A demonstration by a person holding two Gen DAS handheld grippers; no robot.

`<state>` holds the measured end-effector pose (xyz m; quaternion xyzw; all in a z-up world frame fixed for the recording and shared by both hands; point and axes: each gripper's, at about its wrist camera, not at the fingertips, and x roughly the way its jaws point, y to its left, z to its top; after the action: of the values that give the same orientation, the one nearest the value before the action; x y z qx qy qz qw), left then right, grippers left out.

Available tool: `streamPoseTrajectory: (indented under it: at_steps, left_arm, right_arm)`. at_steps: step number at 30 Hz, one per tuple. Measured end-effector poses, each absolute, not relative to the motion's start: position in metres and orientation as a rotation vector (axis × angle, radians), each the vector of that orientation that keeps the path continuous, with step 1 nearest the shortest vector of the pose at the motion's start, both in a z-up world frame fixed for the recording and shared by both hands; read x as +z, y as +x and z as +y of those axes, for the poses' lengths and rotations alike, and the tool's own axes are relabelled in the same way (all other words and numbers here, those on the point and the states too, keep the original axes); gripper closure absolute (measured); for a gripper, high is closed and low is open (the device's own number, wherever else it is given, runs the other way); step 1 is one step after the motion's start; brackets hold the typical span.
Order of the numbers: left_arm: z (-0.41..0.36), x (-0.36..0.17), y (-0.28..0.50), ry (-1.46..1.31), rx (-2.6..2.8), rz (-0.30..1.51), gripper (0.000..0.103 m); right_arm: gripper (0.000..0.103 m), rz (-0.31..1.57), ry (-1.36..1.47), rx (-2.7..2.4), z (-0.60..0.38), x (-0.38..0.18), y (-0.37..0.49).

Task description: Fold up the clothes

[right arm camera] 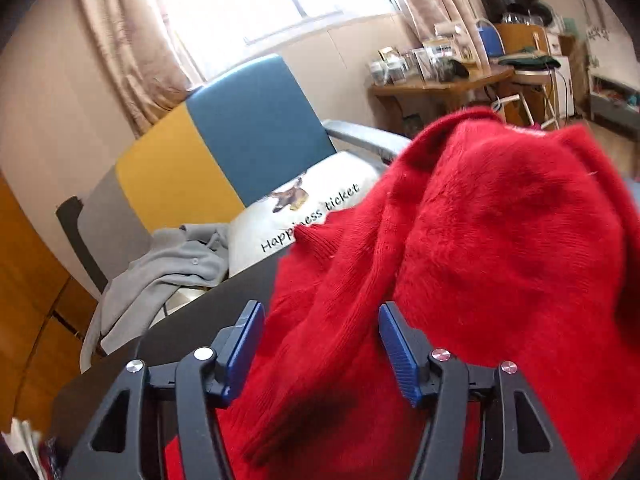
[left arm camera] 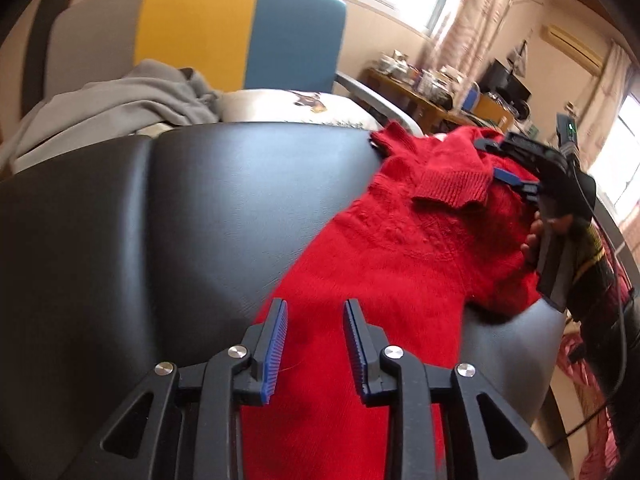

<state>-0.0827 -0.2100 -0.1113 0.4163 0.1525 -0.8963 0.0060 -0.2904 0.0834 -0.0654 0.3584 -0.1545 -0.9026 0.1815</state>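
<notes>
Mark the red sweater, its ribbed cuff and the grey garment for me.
Red sweater [left arm camera: 376, 264]: left wrist view, on the flat body panel.
Ribbed cuff [left arm camera: 454, 186]: left wrist view, on the ribbed band of the folded-over sleeve.
Grey garment [right arm camera: 160, 276]: right wrist view, on the crumpled middle.

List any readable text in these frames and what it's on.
"Happiness ticket": black script on the white cushion lying on the chair, under a small animal picture.
The same cushion in the left wrist view shows only the picture; no words readable there.
Jars and boxes on the wooden desk: labels too small and blurred to read.
Red sweater: no text visible.
</notes>
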Motion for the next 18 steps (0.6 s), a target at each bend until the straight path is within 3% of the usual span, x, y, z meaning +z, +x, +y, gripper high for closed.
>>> streamPoseTrajectory:
  at_steps: [3,5,6,7,14,18]
  left_arm:
    - [-0.196,-0.124,-0.1,1.363,-2.809,0.442,0.073]
    - [-0.187,-0.13,-0.104,1.359,-2.823,0.395,0.073]
    - [-0.183,-0.133,-0.106,1.356,-2.831,0.372,0.071]
    - [-0.18,-0.135,-0.107,1.349,-2.844,0.352,0.069]
    - [-0.179,-0.141,-0.104,1.339,-2.866,0.384,0.065]
    - [-0.163,-0.141,-0.105,1.351,-2.831,0.199,0.064]
  right_arm:
    - [0.044,-0.447,1.023,-2.54,0.085,-0.07,-0.306]
    - [0.056,-0.467,0.989,-2.509,0.089,-0.057,-0.308]
    - [0.075,-0.476,0.972,-2.494,0.091,-0.05,-0.309]
    - [0.088,-0.486,0.955,-2.478,0.093,-0.044,-0.31]
    - [0.09,-0.548,0.839,-2.367,0.106,0.002,-0.316]
    - [0.09,-0.627,0.686,-2.259,0.122,0.049,-0.292]
